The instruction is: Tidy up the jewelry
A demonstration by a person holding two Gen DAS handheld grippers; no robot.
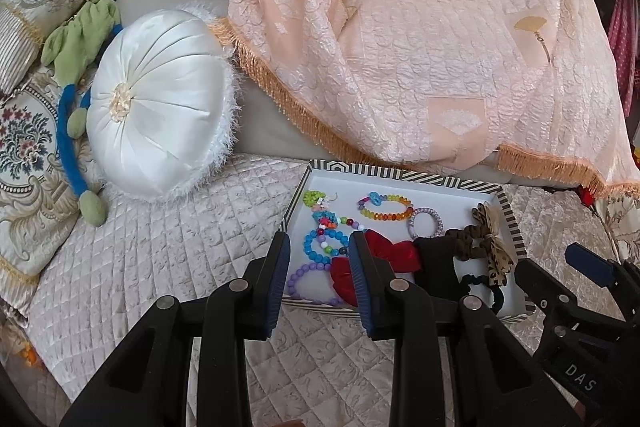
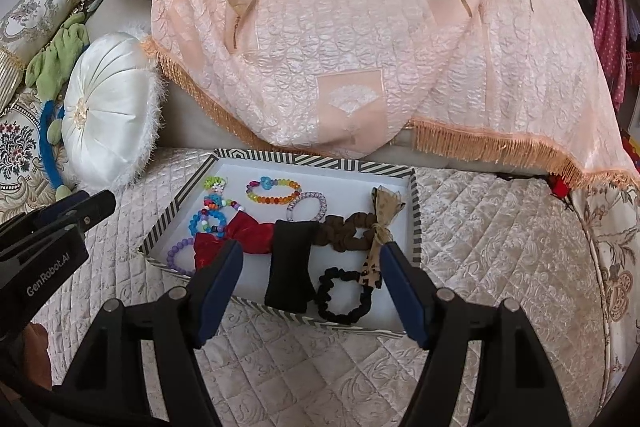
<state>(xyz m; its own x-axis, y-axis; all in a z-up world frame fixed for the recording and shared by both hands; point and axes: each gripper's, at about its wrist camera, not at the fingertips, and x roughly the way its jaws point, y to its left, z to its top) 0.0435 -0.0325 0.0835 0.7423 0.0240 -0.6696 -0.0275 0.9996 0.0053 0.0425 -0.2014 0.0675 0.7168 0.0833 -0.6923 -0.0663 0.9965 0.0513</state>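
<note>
Bracelets (image 2: pixel 200 223) lie at the left end of the striped tray (image 2: pixel 415 223) on the bed: light, hard, slippery beads, best pinched across the strand. Red bow (image 2: pixel 244 231), black pouch (image 2: pixel 290 263) and scrunchies (image 2: pixel 342 297) further right are soft, squeezable anywhere. Left gripper (image 1: pixel 320 279) and right gripper (image 2: pixel 310 287) hover spread, holding nothing.

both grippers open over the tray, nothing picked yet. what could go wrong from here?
1. Red bow overlaps the beaded bracelets; gripping one may drag the other.
2. Black scrunchie lies near the tray's front rim; the right gripper could catch it.
3. Tray sits on soft quilt, so it may shift.
</note>
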